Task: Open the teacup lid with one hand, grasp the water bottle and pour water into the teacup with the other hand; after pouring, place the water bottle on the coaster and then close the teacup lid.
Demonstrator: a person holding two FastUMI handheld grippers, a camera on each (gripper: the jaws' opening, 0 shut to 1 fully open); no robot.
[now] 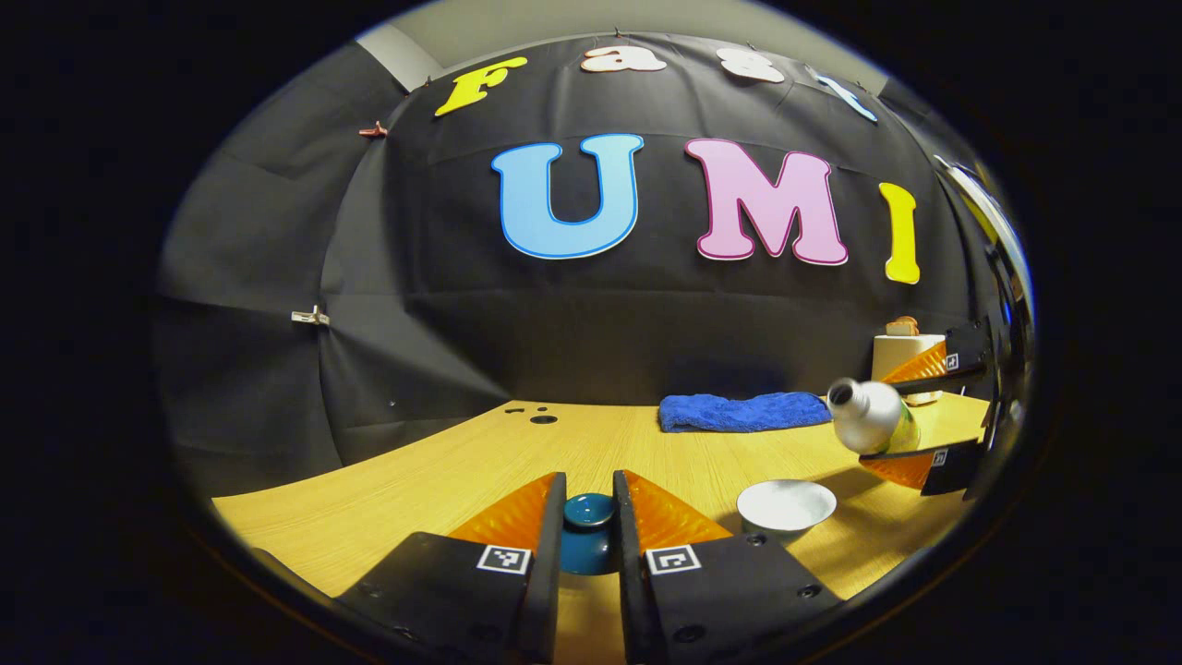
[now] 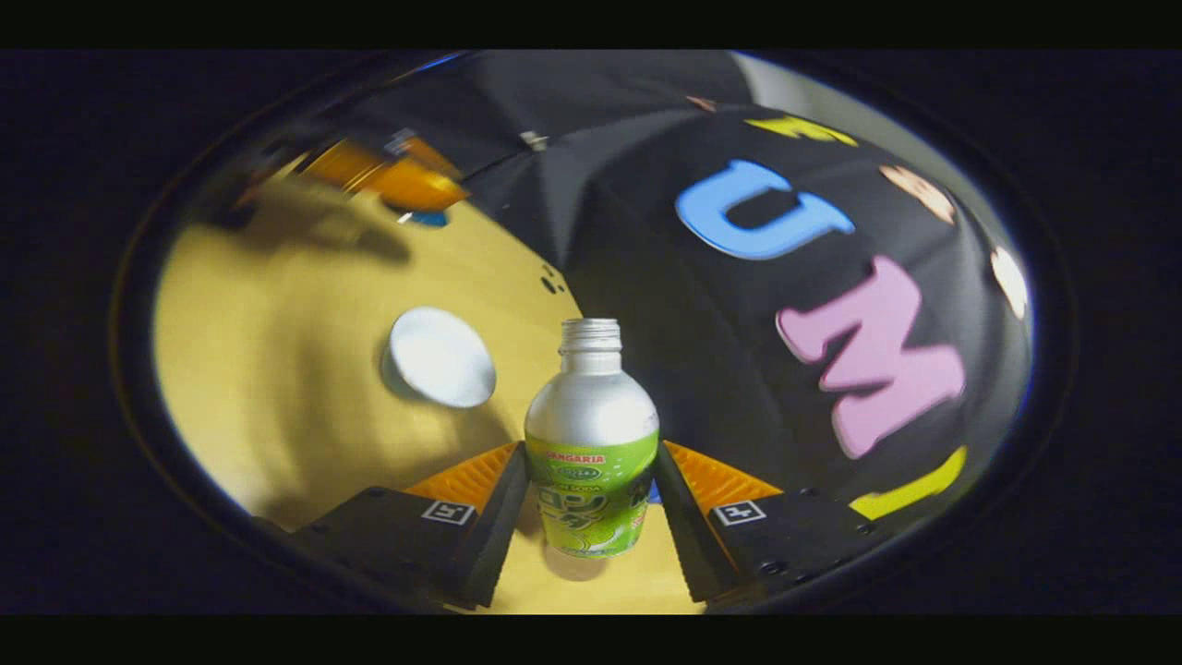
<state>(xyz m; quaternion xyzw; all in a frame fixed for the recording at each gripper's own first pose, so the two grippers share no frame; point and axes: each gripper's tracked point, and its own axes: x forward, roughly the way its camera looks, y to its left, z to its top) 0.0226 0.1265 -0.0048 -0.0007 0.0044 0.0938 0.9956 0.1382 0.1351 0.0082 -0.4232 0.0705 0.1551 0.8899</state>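
My left gripper (image 1: 588,482) is shut on a teal teacup lid (image 1: 588,528), held low over the wooden table (image 1: 443,480). Just to its right stands the white teacup (image 1: 786,505), uncovered. In the left gripper view the right gripper (image 1: 903,416) holds a silver bottle (image 1: 866,414) tilted, its uncapped mouth pointing left, above and right of the cup. In the right gripper view the right gripper (image 2: 591,454) is shut on the bottle (image 2: 591,434), which has a green label. The teacup (image 2: 440,358) lies left of the bottle's neck. The left gripper (image 2: 397,180) shows blurred at the far upper left.
A folded blue cloth (image 1: 743,411) lies at the back of the table. A white box (image 1: 905,356) with a small item on top stands at the back right. Small dark holes (image 1: 543,418) mark the tabletop at the back left.
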